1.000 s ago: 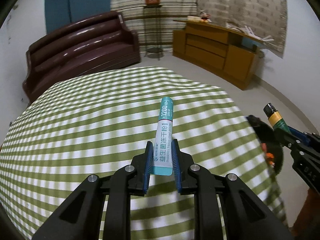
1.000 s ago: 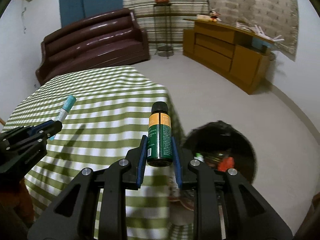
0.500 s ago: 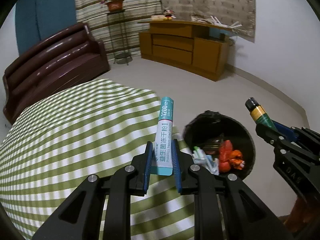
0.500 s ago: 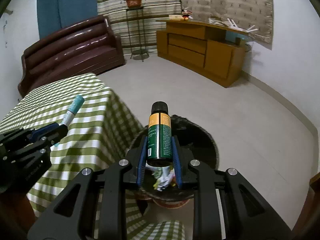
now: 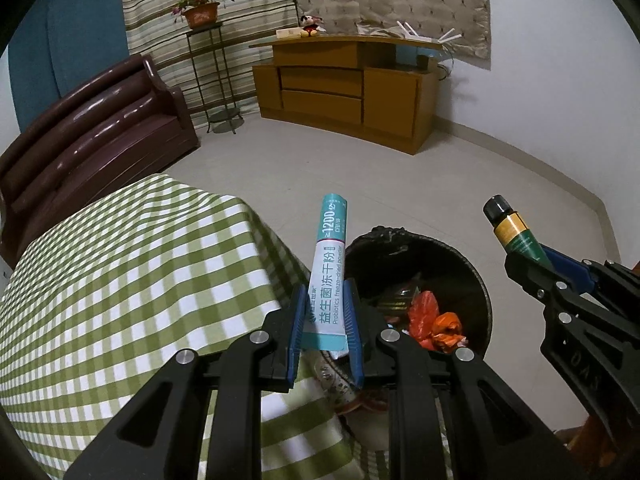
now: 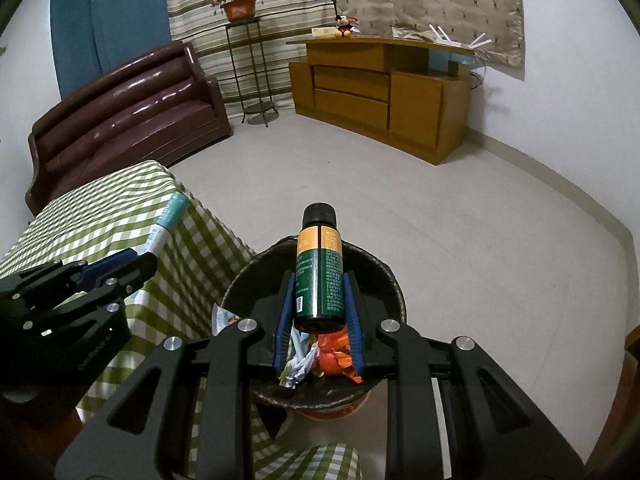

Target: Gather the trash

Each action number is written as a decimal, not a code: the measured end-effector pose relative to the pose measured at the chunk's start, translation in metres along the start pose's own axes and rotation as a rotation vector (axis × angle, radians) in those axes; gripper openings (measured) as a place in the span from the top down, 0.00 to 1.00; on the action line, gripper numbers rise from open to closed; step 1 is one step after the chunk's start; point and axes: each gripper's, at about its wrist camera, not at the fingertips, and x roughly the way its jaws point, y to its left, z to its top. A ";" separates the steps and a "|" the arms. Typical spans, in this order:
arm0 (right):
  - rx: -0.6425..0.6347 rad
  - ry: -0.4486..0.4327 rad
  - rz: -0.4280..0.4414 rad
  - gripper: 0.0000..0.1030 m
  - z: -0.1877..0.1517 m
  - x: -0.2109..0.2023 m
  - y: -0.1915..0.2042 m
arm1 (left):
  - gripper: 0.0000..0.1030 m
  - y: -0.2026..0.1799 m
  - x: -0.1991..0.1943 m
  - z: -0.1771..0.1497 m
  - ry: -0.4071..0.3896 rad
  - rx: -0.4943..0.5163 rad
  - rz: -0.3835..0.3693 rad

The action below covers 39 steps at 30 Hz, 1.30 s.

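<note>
My left gripper [image 5: 326,312] is shut on a teal and white powder sachet [image 5: 329,264] that sticks up and forward, at the table's right edge beside the bin. The right gripper [image 6: 319,300] is shut on a small green bottle [image 6: 319,270] with an orange band and a black cap, held directly above the black-lined trash bin [image 6: 390,280]. Orange wrappers [image 6: 334,354] and crumpled paper lie in that bin. In the left wrist view the bin [image 5: 476,276] stands on the floor right of the table, with the bottle [image 5: 514,236] and the right gripper [image 5: 536,264] over its right side.
A green and white checked tablecloth [image 5: 120,292] covers the table on the left. A dark brown leather sofa [image 6: 128,120] stands behind it. A wooden cabinet [image 6: 380,100] and a plant stand [image 6: 248,72] line the far wall. Light floor tiles [image 6: 480,240] spread right of the bin.
Both grippers have swung right from over the table to the bin, each keeping its hold. The bin has come nearer and more central in both views.
</note>
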 end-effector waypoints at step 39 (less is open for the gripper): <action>0.056 0.006 -0.036 0.64 0.005 0.030 -0.015 | 0.50 -0.013 0.017 0.012 0.021 -0.019 0.002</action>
